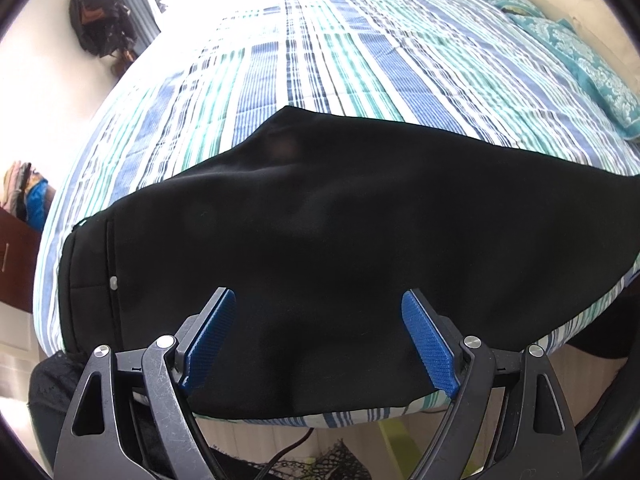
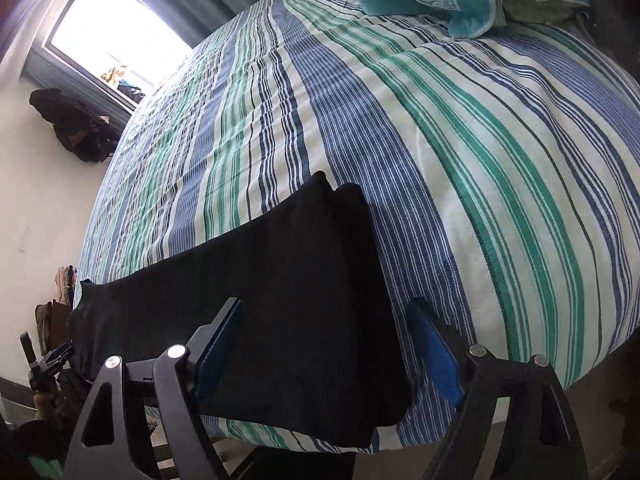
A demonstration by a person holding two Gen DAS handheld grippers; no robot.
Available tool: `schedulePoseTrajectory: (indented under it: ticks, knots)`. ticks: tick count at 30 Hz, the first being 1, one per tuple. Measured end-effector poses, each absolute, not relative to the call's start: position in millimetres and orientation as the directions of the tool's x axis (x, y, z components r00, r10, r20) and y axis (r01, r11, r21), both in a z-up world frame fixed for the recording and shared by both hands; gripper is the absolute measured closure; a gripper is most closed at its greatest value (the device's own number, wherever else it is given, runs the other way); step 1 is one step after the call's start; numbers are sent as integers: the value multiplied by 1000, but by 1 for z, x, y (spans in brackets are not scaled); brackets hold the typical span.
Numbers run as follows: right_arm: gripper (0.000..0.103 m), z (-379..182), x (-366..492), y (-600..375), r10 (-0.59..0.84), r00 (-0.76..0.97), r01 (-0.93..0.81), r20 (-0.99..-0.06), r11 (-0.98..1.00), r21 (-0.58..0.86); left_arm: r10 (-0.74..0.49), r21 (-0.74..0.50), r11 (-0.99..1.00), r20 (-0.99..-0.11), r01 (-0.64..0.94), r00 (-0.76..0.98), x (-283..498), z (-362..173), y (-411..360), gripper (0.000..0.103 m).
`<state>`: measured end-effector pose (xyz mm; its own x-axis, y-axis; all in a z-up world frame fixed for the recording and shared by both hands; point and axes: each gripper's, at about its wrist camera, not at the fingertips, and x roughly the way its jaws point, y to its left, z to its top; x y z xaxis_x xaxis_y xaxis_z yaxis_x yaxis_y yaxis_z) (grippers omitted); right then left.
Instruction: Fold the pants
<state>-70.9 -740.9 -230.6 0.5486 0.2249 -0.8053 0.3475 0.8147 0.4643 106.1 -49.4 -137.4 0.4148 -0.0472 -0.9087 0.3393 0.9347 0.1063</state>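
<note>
Striped bed (image 1: 360, 60), black pants (image 1: 320, 208) flat beneath both spread grippers (image 1: 318, 316).

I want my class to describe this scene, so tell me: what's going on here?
A person with a gripper in each hand is folding black fabric pants laid along the near edge of a blue, green and white striped bed cover. The left gripper hangs open over the waist end; the right gripper hangs open over the leg end. Neither holds the cloth.
</note>
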Motion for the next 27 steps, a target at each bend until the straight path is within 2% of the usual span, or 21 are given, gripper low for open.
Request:
schedulePoseTrajectory:
  ticks: [6, 9, 11, 16, 18, 20, 23, 27]
  knots:
    - [21, -231, -61, -735, 316, 531, 263, -786, 821, 507, -40, 112, 927, -920, 359, 390, 105, -146, -61, 16]
    - [28, -238, -61, -741, 357, 523, 260, -774, 798, 544, -38, 118, 920, -922, 374, 386, 104, -148, -67, 16]
    - [39, -242, -58, -741, 343, 486, 267, -804, 818, 510, -42, 116, 918, -923, 380, 383, 103, -149, -70, 16]
    - [42, -249, -39, -732, 273, 372, 279, -887, 879, 387, -52, 105, 917, -926, 385, 375, 103, -150, -72, 16]
    - [52, -248, -32, -730, 241, 337, 295, -910, 891, 345, -59, 100, 918, -923, 384, 380, 102, -148, -71, 16]
    - [92, -241, -32, -729, 264, 348, 285, -899, 884, 370, -68, 94, 920, -918, 380, 390, 101, -146, -68, 16]
    - [92, -231, -34, -720, 245, 370, 278, -896, 891, 358, -77, 77, 929, -918, 363, 390, 102, -145, -59, 16]
    - [92, -205, -42, -709, 301, 469, 277, -831, 843, 461, -90, 46, 942, -920, 333, 382, 106, -149, -46, 16]
